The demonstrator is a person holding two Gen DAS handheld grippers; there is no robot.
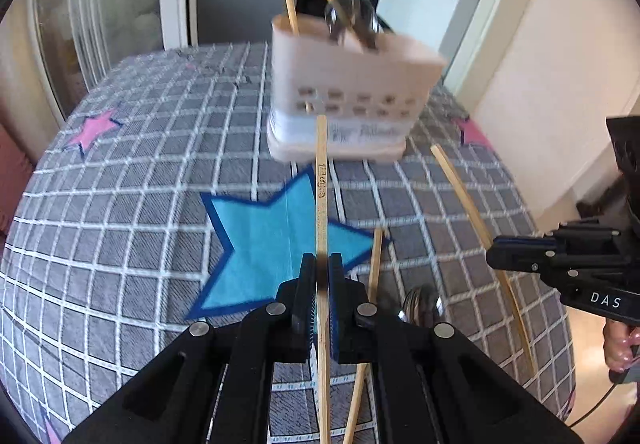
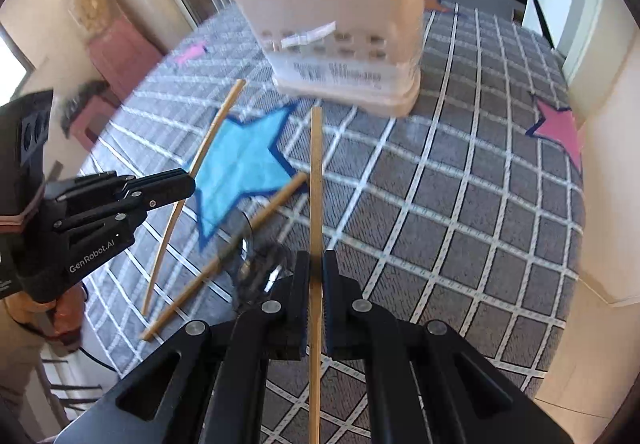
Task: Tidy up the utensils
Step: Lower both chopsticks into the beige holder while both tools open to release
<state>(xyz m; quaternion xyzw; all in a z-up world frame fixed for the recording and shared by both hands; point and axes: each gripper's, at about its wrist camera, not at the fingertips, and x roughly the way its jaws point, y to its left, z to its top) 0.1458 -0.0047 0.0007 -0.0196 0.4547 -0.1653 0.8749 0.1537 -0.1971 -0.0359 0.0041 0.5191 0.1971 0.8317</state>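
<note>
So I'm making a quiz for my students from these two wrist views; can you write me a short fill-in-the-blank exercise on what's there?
1. Each gripper, left gripper and right gripper, is shut on a wooden ____.
2. The big star printed on the checked tablecloth is ____.
3. The utensil caddy already holds chopsticks and metal ____.
4. A chopstick that no gripper holds lies on the ____.

Missing words: chopstick; blue; spoons; tablecloth
</note>
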